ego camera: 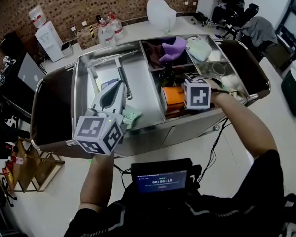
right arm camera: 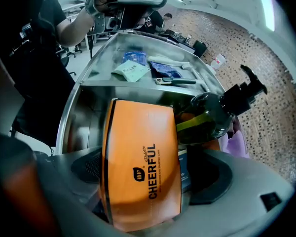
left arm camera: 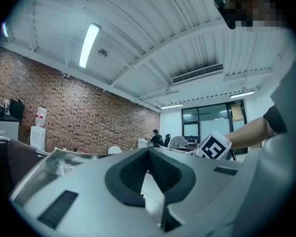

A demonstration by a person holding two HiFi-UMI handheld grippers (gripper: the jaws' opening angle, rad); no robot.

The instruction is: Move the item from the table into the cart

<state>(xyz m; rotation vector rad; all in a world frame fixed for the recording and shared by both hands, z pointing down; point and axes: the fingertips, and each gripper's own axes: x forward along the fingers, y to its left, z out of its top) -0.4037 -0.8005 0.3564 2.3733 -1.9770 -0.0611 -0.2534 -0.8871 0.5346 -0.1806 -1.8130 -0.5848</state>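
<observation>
An orange box (ego camera: 172,95) printed CHEERFUL stands in the middle compartment of the steel cart (ego camera: 138,133). My right gripper (ego camera: 181,100) points steeply down over it, mostly hidden behind its marker cube. In the right gripper view the orange box (right arm camera: 140,167) sits between the jaws of the right gripper (right arm camera: 148,179), which stand wide, the right pad clear of the box. My left gripper (ego camera: 119,87) hovers level over the cart's left compartment. Seen from the left gripper view, the left gripper (left arm camera: 149,151) is shut with nothing in it.
A dark green pump bottle (right arm camera: 212,115) lies just behind the box, with a purple item (ego camera: 173,48) further back. The left compartment holds a green packet (right arm camera: 130,72), blue packets (right arm camera: 165,70) and a hand tool (right arm camera: 175,81). Behind the cart is a counter with bottles (ego camera: 108,28).
</observation>
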